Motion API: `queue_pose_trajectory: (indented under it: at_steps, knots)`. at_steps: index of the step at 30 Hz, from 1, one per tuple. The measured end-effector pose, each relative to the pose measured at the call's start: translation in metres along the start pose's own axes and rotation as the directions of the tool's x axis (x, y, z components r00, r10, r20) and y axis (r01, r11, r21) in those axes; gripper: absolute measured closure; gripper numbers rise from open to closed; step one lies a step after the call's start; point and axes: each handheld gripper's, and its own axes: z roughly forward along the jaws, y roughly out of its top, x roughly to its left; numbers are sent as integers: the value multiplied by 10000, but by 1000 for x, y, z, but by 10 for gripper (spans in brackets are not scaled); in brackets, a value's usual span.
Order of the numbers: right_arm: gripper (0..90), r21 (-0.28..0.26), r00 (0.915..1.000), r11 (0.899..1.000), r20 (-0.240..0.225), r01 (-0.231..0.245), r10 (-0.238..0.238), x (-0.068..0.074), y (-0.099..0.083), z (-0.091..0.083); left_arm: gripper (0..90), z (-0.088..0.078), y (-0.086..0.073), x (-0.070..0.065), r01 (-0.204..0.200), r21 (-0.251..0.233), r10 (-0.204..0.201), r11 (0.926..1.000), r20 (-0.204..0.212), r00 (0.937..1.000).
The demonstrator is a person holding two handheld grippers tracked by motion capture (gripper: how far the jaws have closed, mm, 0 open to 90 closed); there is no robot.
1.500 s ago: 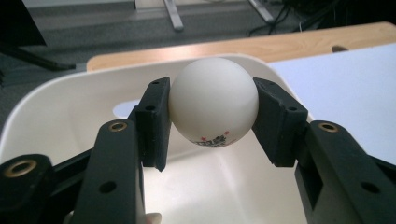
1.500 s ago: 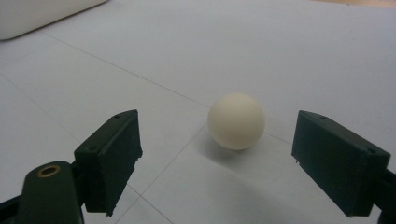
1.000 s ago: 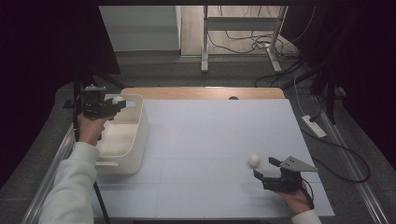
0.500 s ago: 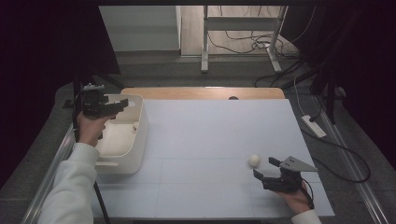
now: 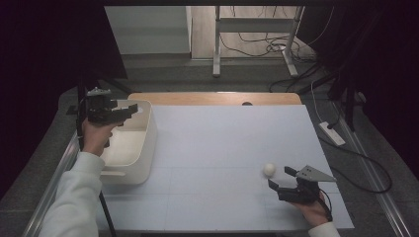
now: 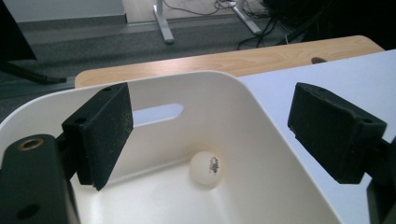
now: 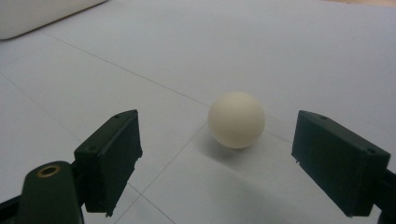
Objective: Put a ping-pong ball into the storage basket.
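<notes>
While left gripper (image 5: 129, 109) jaws gape over bin (image 6: 261, 154), printed ball (image 6: 206, 169) inside, right gripper (image 5: 282, 178) jaws apart, seemingly just short of plain ball (image 7: 236, 119)

A small dark printed mark, tinged red, is seen on the ball (image 6: 206, 169) lying in the bin (image 6: 261, 154), in the left gripper view; it is too small and blurred to be read. No mark is seen on the ball (image 7: 236, 119) on the table in the right gripper view. No other text, label, brand, number or sign can be read
</notes>
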Motion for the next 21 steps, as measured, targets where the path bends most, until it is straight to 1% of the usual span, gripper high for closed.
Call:
queue_pose_trajectory:
  at_steps: [1, 3, 4, 5, 6, 9, 15, 16, 18, 21]
  knots:
    - [159, 18, 10000, 10000, 15, 16, -16, 0, 0, 0, 153, -1, 0, -2, -11, -18, 11, 10000, 34, 10000]
    - [159, 16, 10000, 10000, 10, 4, -4, 0, 0, 0, 156, -2, 1, -7, -161, -70, 162, 9998, 99, 9998]
    - [159, 15, 10000, 10000, 9, 3, -3, 0, 0, 0, 158, -3, 2, -10, -180, -147, 183, 9997, 206, 9996]
    - [159, 6, 10000, 10000, -11, -11, 11, 0, 0, 0, 160, -3, 2, -10, -180, -147, 183, 9997, 206, 9996]
    - [159, 6, 10000, 10000, -11, -11, 11, 0, 0, 0, 160, -5, 3, -12, -230, -262, 238, 9994, 294, 9993]
    - [159, 9, 10000, 10000, -11, -3, 3, 0, 0, -1, 164, -6, 5, -18, -416, -286, 429, 9987, 478, 9979]
    - [159, -29, 10000, 10000, 15, -63, 63, -1, -1, -2, 166, -7, 7, -27, -524, -469, 562, 9975, 837, 9949]
    - [159, -29, 10000, 10000, 15, -63, 63, -1, -1, -2, 166, -7, 7, -27, -524, -469, 562, 9975, 837, 9949]
    - [159, 1, 10000, 10000, 36, -30, 30, -1, -1, -2, 166, -8, 7, -30, -542, -515, 591, 9972, 986, 9934]
    - [159, -10, 9999, 9999, 41, -153, 153, -2, 0, -1, 167, -8, 7, -33, -428, -588, 502, 9974, 1303, 9902]
